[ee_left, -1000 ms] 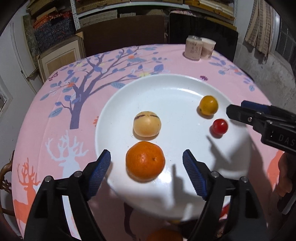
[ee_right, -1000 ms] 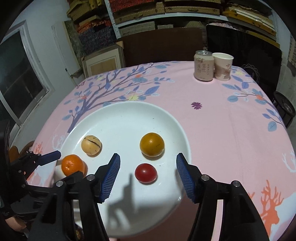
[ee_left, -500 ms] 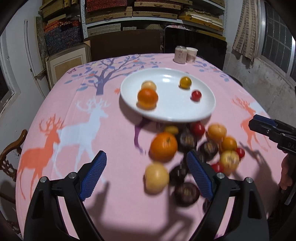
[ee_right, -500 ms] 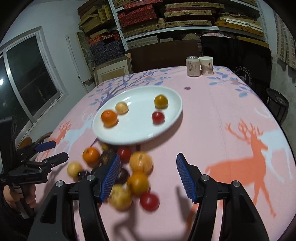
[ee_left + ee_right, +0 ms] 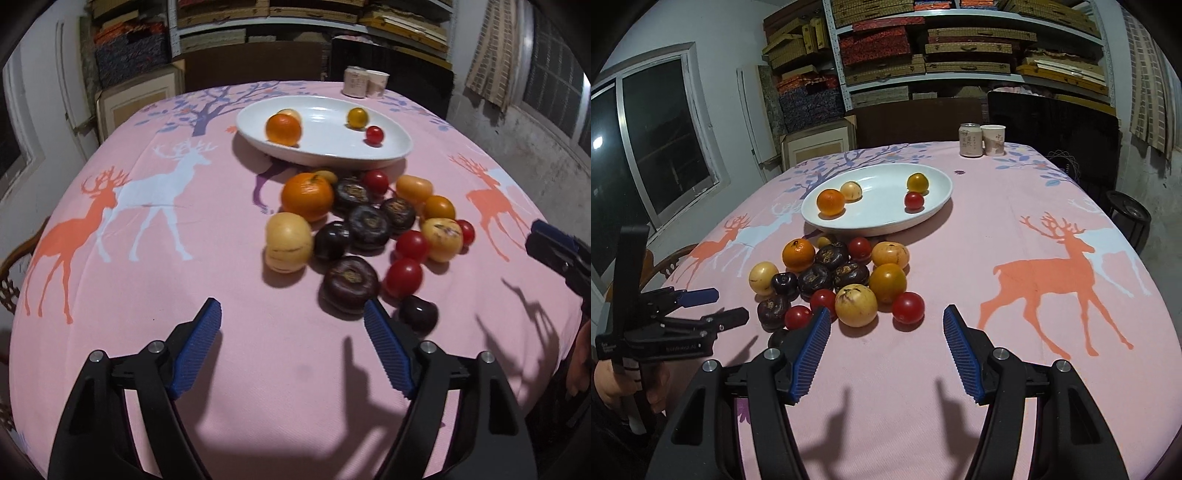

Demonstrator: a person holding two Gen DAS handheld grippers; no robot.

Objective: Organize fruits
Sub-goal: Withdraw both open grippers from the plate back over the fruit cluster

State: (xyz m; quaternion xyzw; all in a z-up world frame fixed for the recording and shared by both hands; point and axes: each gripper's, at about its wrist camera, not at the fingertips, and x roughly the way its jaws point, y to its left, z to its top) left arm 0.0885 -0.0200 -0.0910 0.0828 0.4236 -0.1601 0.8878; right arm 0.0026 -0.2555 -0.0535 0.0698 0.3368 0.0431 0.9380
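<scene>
A white plate at the table's middle holds an orange, a pale yellow fruit, a yellow tomato and a red cherry tomato. In front of it lies a loose pile of fruits: oranges, pale melons, dark purple fruits, red and yellow tomatoes. My left gripper hovers near the pile's left front, its jaws closing with nothing between them. My right gripper stands open and empty just before the pile.
A drink can and a paper cup stand at the far edge of the pink deer tablecloth. Shelves of boxes fill the back wall. A wooden chair is at the left, a black stool at the right.
Both grippers have drawn back from over the plate toward the near side of the table. The loose fruit pile has come into view in front of them.
</scene>
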